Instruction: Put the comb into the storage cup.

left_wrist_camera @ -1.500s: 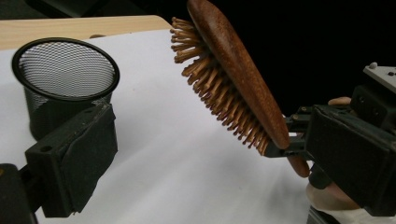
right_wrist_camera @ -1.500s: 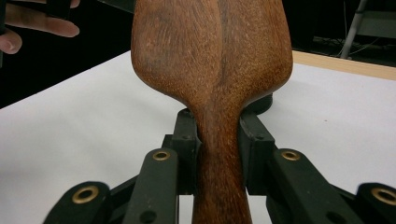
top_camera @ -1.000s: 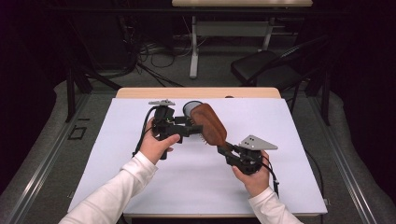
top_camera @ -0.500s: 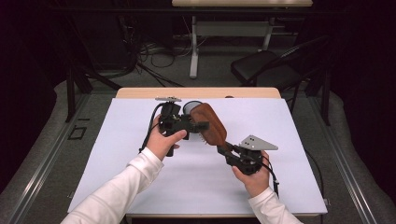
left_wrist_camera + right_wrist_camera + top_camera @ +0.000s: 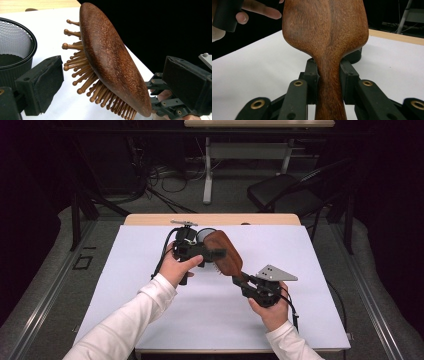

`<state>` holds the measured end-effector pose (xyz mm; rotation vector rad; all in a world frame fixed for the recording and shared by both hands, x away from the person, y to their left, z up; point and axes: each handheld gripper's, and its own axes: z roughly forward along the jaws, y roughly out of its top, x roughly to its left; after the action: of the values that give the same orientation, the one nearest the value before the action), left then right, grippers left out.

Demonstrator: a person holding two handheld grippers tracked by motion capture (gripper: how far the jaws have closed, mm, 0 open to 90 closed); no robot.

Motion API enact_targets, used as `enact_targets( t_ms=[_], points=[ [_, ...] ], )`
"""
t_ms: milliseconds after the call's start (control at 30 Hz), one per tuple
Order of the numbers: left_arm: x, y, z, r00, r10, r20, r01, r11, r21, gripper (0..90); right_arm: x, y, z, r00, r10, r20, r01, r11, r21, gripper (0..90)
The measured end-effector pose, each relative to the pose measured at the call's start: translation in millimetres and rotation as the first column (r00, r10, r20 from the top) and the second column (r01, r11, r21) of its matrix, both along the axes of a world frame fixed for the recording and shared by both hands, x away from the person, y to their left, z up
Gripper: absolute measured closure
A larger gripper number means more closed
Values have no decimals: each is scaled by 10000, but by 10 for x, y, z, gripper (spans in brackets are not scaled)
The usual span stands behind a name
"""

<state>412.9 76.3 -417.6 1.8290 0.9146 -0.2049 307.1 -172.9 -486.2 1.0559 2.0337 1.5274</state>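
The right tongs (image 5: 239,276) remain clenched on the brush (image 5: 224,254) handle, holding it tilted above the tabletop (image 5: 310,310). The left tongs (image 5: 220,253), released, have advanced until their pads bracket the brush head. A handover appears imminent; the basket (image 5: 15,50) stands just beyond.

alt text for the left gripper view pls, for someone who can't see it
A brown wooden hairbrush tilts across the middle, its smooth back up and its ball-tipped wooden pins pointing down-left, held between the left gripper's two open black fingers. A black mesh cup stands at left on the white table; the right gripper holds the brush's lower end.
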Motion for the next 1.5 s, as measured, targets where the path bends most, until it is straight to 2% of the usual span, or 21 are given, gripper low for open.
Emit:
enact_targets(
  t_ms=[167, 767, 900, 1133, 1500],
  points=[
    [16, 3, 0, 9997, -31, -257, 31, 10000, 0, 68, 1, -2, -1, 10000, -11, 43, 11, 10000, 32, 714],
    [27, -30, 0, 9989, -195, -419, 206, 9995, 237, 104, 5, 18, -39, 9991, 314, 271, -311, 9995, -90, 714],
    [35, -28, -4, 9988, -191, -447, 206, 9993, 328, 140, -1, 20, -40, 9989, 294, 352, -291, 9996, -67, 714],
    [49, -23, -9, 9985, -166, -516, 180, 9994, 280, 156, -8, 30, -45, 9988, 321, 372, -318, 9995, -82, 714],
    [39, -77, -31, 9972, -427, -611, 445, 9986, 274, 173, -18, 42, -47, 9981, 347, 500, -343, 9994, -88, 714]
  ],
)
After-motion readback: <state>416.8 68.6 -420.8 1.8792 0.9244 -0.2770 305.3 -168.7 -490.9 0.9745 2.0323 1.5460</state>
